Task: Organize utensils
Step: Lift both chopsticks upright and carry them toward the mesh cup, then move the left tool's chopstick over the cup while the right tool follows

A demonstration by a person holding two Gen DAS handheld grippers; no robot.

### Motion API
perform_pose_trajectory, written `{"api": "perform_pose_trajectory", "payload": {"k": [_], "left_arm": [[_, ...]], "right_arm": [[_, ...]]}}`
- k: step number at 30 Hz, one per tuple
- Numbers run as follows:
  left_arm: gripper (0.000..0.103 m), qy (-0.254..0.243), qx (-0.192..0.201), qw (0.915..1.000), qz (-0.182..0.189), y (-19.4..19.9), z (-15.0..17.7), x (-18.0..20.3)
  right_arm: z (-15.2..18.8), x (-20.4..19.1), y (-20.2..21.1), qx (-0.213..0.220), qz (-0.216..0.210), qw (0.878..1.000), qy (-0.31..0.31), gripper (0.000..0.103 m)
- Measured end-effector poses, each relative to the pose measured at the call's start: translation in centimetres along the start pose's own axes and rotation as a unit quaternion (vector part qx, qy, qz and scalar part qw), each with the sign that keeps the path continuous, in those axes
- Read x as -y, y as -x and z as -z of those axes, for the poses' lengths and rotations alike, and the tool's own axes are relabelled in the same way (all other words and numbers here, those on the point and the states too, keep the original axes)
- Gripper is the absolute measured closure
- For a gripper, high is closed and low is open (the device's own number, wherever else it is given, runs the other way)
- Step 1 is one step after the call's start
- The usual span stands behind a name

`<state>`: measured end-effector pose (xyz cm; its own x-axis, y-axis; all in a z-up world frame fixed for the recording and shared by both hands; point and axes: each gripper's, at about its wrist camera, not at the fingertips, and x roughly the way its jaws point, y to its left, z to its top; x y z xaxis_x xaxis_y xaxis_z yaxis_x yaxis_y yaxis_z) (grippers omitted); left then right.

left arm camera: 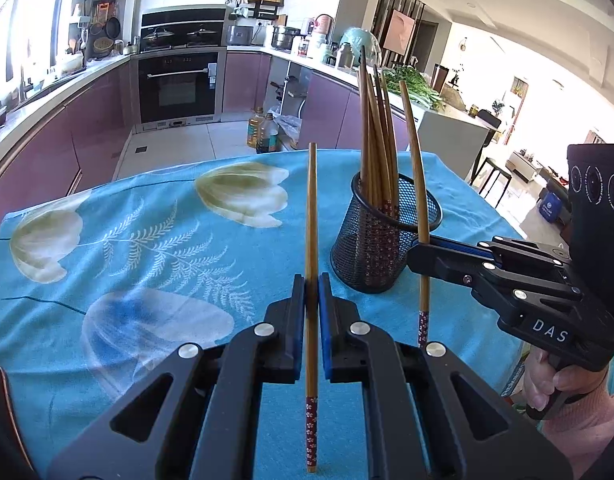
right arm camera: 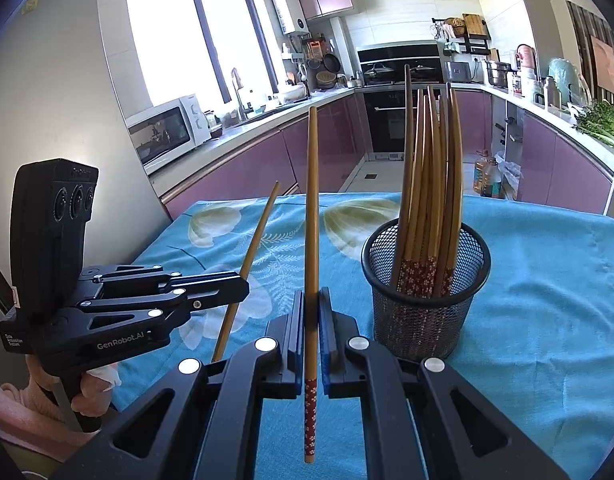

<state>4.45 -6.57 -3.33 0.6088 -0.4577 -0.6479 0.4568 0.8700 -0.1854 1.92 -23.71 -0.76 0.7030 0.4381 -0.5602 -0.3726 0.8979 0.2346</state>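
Left wrist view shows the left gripper [left arm camera: 311,296] clamped tight on one upright brown wooden chopstick with a red flowered end [left arm camera: 311,264], above the blue flower-printed tablecloth [left arm camera: 147,240]. Just to its right stands the black wire-mesh round holder [left arm camera: 371,240], filled with a bundle of matching wooden chopsticks [left arm camera: 377,136]. Right wrist view has the right gripper [right arm camera: 311,320] likewise closed on a second brown wooden chopstick [right arm camera: 311,240], held upright just left of the holder, clear of its rim.
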Motion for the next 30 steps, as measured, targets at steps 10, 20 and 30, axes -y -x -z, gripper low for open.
{"api": "perform_pose_trajectory", "payload": {"k": [10,20,30], "left_arm": [[0.095,-0.002,0.008,1.0000,0.004,0.7,-0.4,0.1],[0.095,-0.007,0.019,0.9998,0.004,1.4,-0.7,0.4],[0.096,-0.008,0.027,0.9996,0.006,2.2,-0.8,0.3]], "right_arm": [[-0.1,0.6,0.9,0.011,0.002,1.000,-0.005,0.097],[-0.5,1.0,1.6,0.020,0.005,1.000,-0.005,0.097],[-0.5,1.1,1.9,0.024,0.005,1.000,-0.006,0.097]]}}
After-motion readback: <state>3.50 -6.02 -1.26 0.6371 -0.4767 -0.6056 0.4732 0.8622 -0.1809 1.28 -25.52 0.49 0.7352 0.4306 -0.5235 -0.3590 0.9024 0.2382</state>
